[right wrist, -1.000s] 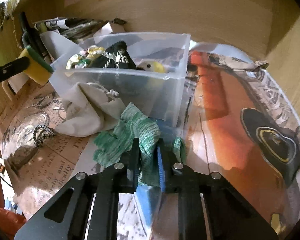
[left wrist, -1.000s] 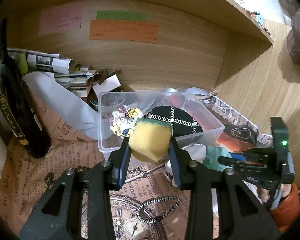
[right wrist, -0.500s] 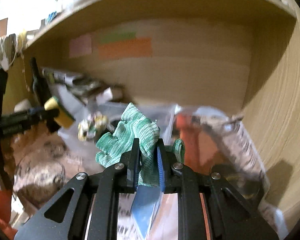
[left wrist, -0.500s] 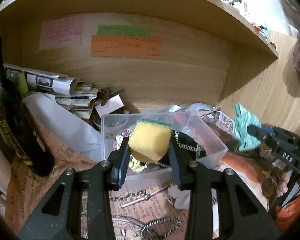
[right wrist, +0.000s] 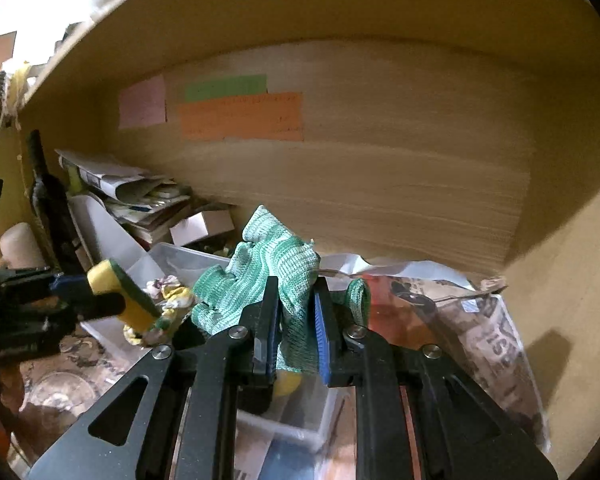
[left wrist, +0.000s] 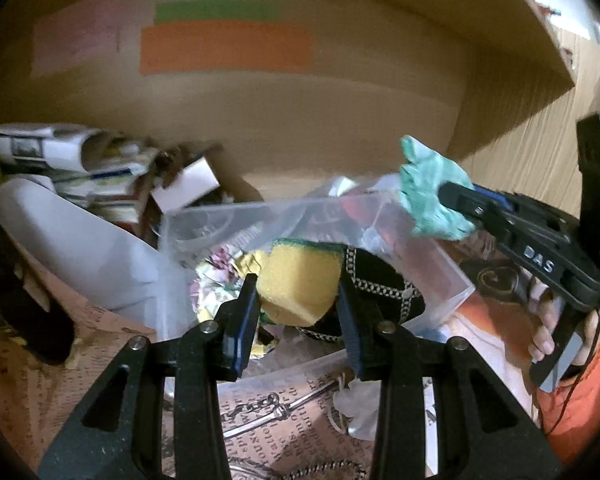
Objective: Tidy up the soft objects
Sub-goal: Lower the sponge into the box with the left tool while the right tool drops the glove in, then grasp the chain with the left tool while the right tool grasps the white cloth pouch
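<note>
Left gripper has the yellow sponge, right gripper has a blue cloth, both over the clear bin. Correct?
Not quite: the cloth in the right gripper is green and white knit, not blue, as the right wrist view shows. The left gripper does hold the yellow sponge, both over the clear bin.

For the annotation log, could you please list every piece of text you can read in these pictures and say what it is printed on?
"DAS": on the right gripper, seen from the left wrist.
"ISE": partial large letters on the newspaper at right.
Sticky notes on the back wall: writing too blurred.
Printed paper under the left gripper: unreadable.
</note>
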Demonstrator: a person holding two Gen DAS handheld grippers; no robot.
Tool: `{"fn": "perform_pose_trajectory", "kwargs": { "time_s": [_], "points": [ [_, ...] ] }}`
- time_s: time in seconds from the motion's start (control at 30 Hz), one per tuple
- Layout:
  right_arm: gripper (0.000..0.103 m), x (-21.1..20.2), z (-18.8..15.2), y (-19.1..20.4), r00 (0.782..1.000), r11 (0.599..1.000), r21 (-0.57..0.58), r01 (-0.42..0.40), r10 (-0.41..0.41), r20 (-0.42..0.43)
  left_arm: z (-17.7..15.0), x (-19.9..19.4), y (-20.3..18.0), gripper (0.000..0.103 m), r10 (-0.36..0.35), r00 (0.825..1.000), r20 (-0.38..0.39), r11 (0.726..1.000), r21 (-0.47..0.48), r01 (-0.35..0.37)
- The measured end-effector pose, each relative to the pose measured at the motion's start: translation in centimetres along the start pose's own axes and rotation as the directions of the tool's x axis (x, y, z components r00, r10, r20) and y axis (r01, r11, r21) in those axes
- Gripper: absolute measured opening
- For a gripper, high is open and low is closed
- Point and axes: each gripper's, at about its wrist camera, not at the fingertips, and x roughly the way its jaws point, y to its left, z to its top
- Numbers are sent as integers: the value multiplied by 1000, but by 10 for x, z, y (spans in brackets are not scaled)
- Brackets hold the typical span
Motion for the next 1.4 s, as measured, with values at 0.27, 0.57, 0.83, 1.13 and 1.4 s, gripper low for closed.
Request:
{"fn": "perform_pose_trajectory", "kwargs": {
  "time_s": [0.27, 0.57, 0.83, 1.13, 1.4],
  "points": [
    [14, 47, -10, 3, 994, 1000, 6, 3, -3, -106, -5, 28, -1, 37, -11, 998, -62, 1000, 12, 12],
    [37, 60, -17, 5, 987, 1000, -21, 9, -13, -162, -8, 41, 6, 52, -12, 993, -114, 1000, -20, 9],
    [66, 35, -7, 3, 995, 999, -24, 33, -35, -89, -3, 12, 11, 70, 2, 999, -50, 999, -43, -4],
    [87, -21, -2, 18, 1000, 998, -63, 20, -19, 20, -7, -33, 24, 78, 51, 998, 34, 996, -74, -49],
    [99, -41, -33, 37, 999, 997, -76, -34, 34, -10, -34, -54, 22, 83, 81, 996, 31, 996, -43, -79]
  ]
}}
